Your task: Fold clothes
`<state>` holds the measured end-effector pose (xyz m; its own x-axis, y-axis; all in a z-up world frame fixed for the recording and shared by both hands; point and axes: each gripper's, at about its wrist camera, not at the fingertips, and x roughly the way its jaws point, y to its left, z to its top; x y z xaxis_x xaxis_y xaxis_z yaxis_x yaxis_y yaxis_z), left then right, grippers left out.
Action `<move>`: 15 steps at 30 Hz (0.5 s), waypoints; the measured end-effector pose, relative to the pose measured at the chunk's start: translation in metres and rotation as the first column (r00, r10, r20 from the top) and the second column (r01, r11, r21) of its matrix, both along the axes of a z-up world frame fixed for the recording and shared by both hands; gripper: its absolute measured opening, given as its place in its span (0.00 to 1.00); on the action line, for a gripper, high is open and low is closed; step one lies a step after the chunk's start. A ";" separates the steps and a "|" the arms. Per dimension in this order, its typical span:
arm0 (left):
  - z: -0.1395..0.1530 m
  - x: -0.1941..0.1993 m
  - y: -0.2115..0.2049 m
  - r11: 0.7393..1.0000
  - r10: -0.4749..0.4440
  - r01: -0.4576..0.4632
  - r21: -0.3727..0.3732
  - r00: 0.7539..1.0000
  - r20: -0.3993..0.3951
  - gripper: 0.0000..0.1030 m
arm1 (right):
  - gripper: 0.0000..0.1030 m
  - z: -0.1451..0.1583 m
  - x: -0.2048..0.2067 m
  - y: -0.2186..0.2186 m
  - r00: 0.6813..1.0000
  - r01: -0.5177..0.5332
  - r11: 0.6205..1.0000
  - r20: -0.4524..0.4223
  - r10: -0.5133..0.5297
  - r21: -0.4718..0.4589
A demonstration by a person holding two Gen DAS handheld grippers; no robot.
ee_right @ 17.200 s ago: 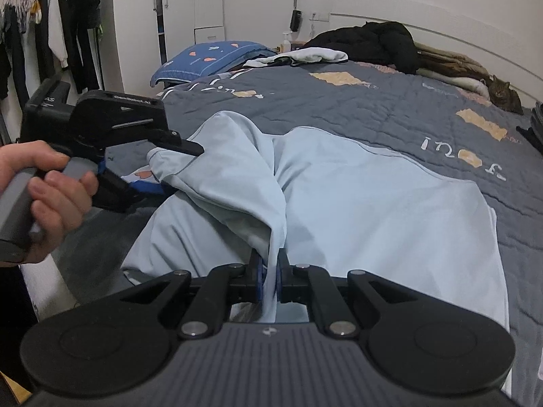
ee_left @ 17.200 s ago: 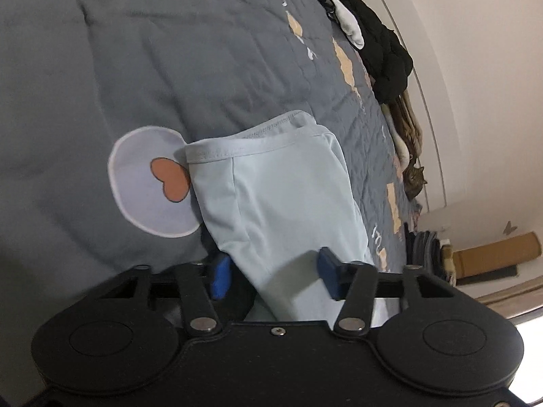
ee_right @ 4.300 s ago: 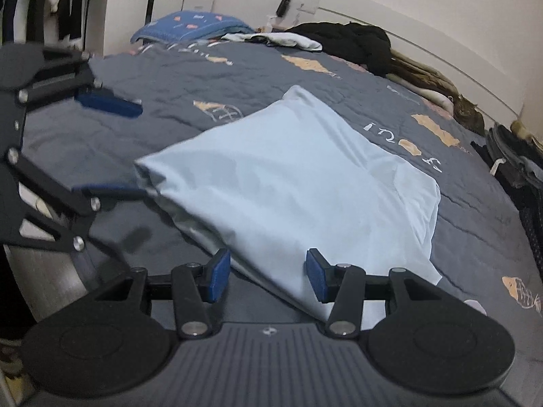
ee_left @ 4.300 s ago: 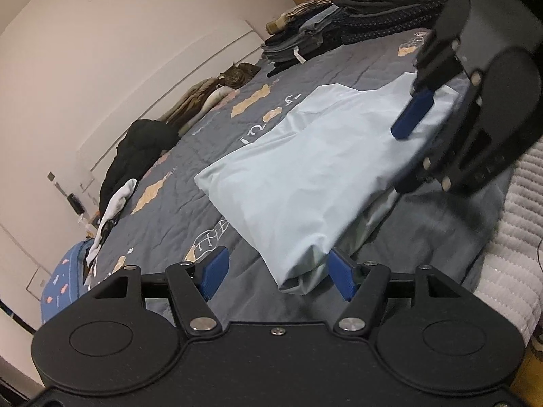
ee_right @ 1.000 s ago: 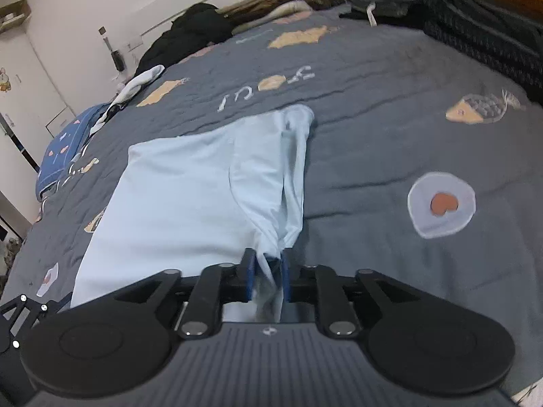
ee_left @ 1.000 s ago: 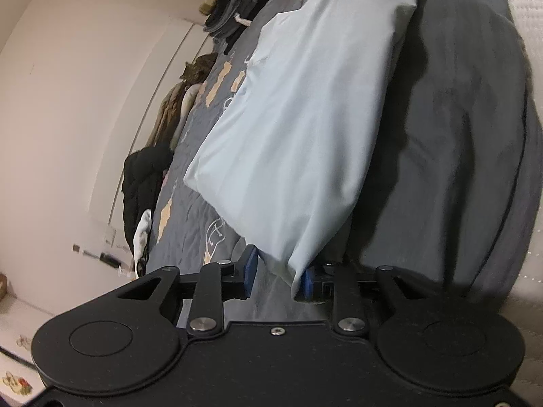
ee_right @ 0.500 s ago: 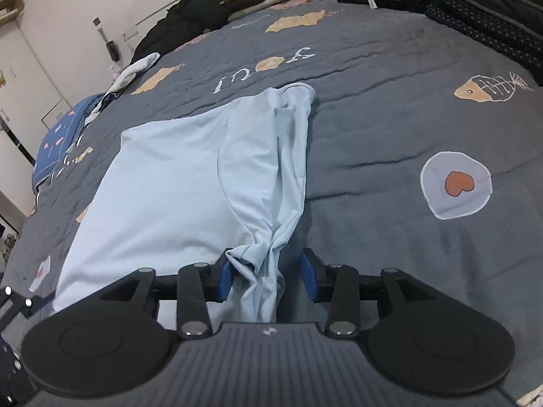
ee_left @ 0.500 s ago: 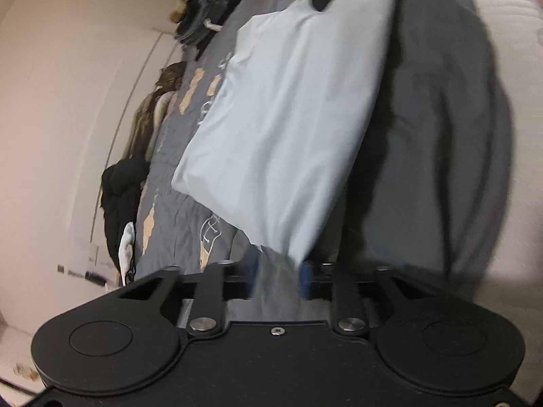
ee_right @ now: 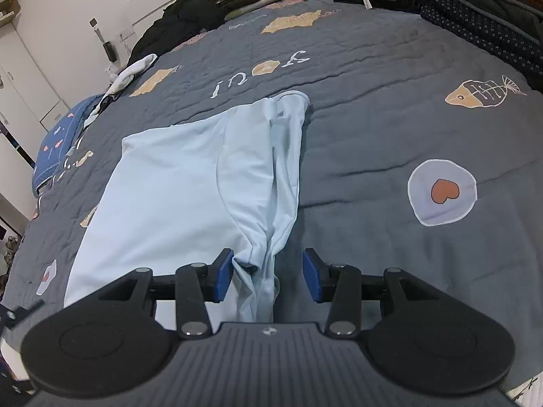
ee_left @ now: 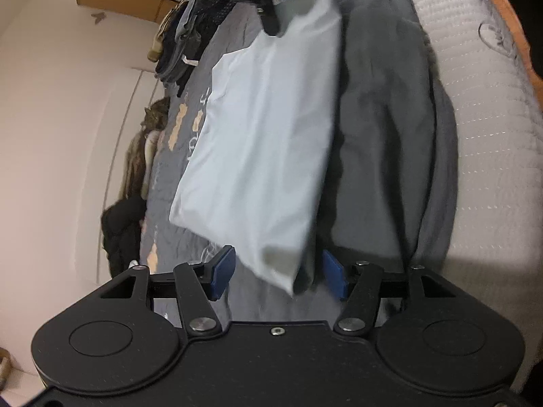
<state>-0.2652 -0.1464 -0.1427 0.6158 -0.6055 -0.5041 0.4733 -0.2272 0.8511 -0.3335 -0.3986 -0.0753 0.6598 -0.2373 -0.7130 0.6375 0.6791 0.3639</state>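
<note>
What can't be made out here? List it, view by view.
- Left wrist view: the light blue garment is motion-blurred, so its near corner's edge is unclear; its far end is covered by the right gripper.
- Right wrist view: the garment's near edge is hidden under the gripper body; the left gripper is cut off by the frame edge.

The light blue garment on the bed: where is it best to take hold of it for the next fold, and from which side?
Probably the bunched edge of the light blue garment, lying between the open pads of the right gripper. Come from the near side, along the gray quilt: there the fabric rises in ridges, while the rest lies flat.
</note>
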 end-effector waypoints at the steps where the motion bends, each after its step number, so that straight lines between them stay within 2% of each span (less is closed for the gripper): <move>1: -0.005 0.000 -0.004 1.000 -0.003 0.003 -0.002 1.000 0.020 0.62 | 0.42 0.000 0.000 0.000 1.000 0.000 1.000 -0.001 0.000 0.001; 4: -0.013 0.006 -0.014 1.000 -0.009 0.010 -0.015 0.997 0.073 0.62 | 0.43 -0.001 0.001 0.000 1.000 -0.003 1.000 -0.005 0.003 0.002; 6: -0.010 0.011 -0.018 0.999 -0.002 0.005 -0.042 0.997 0.077 0.60 | 0.43 -0.003 0.002 0.000 1.000 -0.003 1.000 -0.011 0.003 0.002; 8: -0.011 0.016 -0.021 0.999 0.008 -0.004 -0.047 0.997 0.079 0.53 | 0.43 -0.004 0.003 -0.001 1.000 -0.004 1.000 -0.013 0.004 0.005; 12: -0.016 0.022 -0.024 0.999 0.003 0.000 -0.039 0.996 0.093 0.51 | 0.43 -0.009 0.007 0.000 1.000 -0.016 1.000 -0.025 0.016 0.014; 15: -0.020 0.019 -0.026 0.998 -0.016 0.022 -0.057 0.995 0.100 0.31 | 0.44 -0.010 0.009 0.000 0.999 -0.015 1.000 -0.030 0.016 0.020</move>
<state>-0.2460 -0.1723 -0.1631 0.6495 -0.6439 -0.4044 0.3816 -0.1840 0.9058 -0.3247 -0.3990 -0.0849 0.6415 -0.2127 -0.7371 0.6376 0.6821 0.3581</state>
